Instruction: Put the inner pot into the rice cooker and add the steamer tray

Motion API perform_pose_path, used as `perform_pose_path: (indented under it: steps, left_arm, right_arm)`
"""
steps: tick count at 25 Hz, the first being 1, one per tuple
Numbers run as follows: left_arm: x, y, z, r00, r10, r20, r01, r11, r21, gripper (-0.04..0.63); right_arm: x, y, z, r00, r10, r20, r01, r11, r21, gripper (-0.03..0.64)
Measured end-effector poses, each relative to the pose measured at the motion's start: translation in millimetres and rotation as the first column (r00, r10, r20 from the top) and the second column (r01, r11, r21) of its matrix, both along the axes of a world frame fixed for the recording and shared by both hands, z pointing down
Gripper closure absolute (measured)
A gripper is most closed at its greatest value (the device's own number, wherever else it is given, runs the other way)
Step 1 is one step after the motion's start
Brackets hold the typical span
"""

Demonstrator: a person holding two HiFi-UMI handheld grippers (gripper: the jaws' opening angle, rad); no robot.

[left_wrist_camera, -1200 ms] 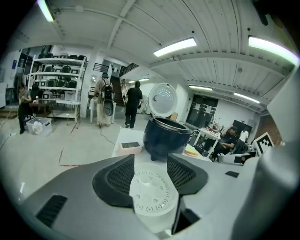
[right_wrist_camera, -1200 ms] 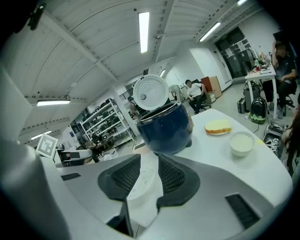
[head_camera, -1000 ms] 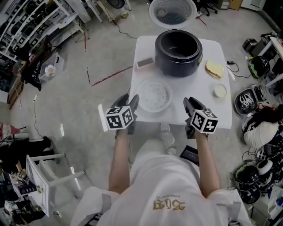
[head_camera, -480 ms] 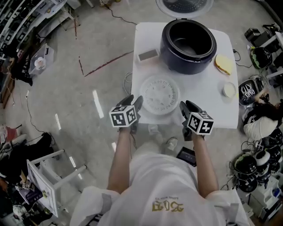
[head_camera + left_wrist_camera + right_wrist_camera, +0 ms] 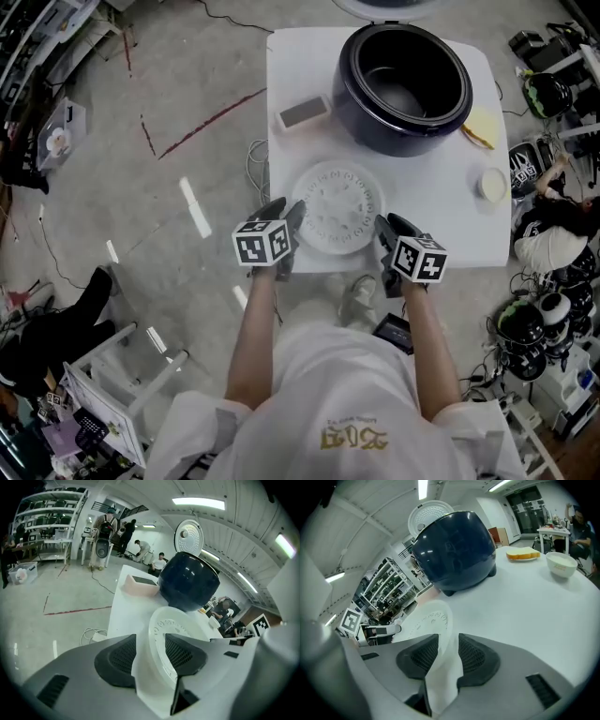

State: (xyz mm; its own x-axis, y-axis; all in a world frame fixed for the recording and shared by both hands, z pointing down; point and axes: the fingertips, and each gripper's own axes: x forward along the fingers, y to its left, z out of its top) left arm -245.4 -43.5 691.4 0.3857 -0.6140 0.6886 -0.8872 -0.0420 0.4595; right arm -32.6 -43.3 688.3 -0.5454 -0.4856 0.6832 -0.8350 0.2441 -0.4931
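The white round steamer tray [image 5: 337,218] lies flat near the front edge of the white table [image 5: 441,211]. Behind it stands the dark rice cooker [image 5: 403,75], lid [image 5: 189,535] up and its dark inside open to view. My left gripper [image 5: 286,216] is at the tray's left rim and my right gripper [image 5: 386,227] at its right rim. In the left gripper view the tray [image 5: 171,625] rim runs between the open jaws [image 5: 150,648] without being pressed; they narrowed slightly a moment ago. The right gripper [image 5: 449,651] has just been opening its jaws, the tray [image 5: 426,620] edge between them.
A small pinkish box [image 5: 304,112] lies left of the cooker. A yellow item on a plate [image 5: 483,127] and a small white bowl [image 5: 491,185] sit on the table's right side. Helmets and gear [image 5: 534,328] crowd the floor to the right. Cables lie left of the table.
Both grippers have come down and forward from in front of the table to the tray's two sides. The tray and cooker have stayed put.
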Motion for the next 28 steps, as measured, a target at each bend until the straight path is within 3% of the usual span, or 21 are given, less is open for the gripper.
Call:
perform_pose_path:
  steps: [4,8,12,16,28]
  left_arm:
    - [3.2,-5.9,6.7,0.999,0.032,-0.016,-0.032,0.999,-0.009,0.434]
    - [5.9,-6.5,10.3,0.999,0.051,-0.01,-0.051,0.999,-0.019,0.517]
    - [12.4,-3.7,5.6,0.993,0.058,-0.102,-0.062,0.997,-0.04,0.526]
    - [11.8,-0.1,-1.6,0.991,0.052,-0.123,-0.056,0.998,-0.033,0.531]
    - [16.7,0.7,-73.0,0.982,0.032,-0.188,-0.012,0.994,0.111,0.535]
  right_arm:
    - [-6.3,-0.8,4.6,1.0,0.005,0.019,-0.005,1.0,-0.018,0.477]
    - [-12.7,1.9,6.4,0.998,0.001,0.055,0.001,0.999,-0.038,0.535]
    - [-6.3,3.1,4.6,0.999,0.003,0.048,0.0,0.999,-0.051,0.545]
    - [-6.7,5.4,-6.2,0.999,-0.005,0.052,0.007,0.999,-0.038,0.554]
    - [-0.2,5.0,-83.8,0.993,-0.021,0.118,0.012,0.997,0.079,0.561]
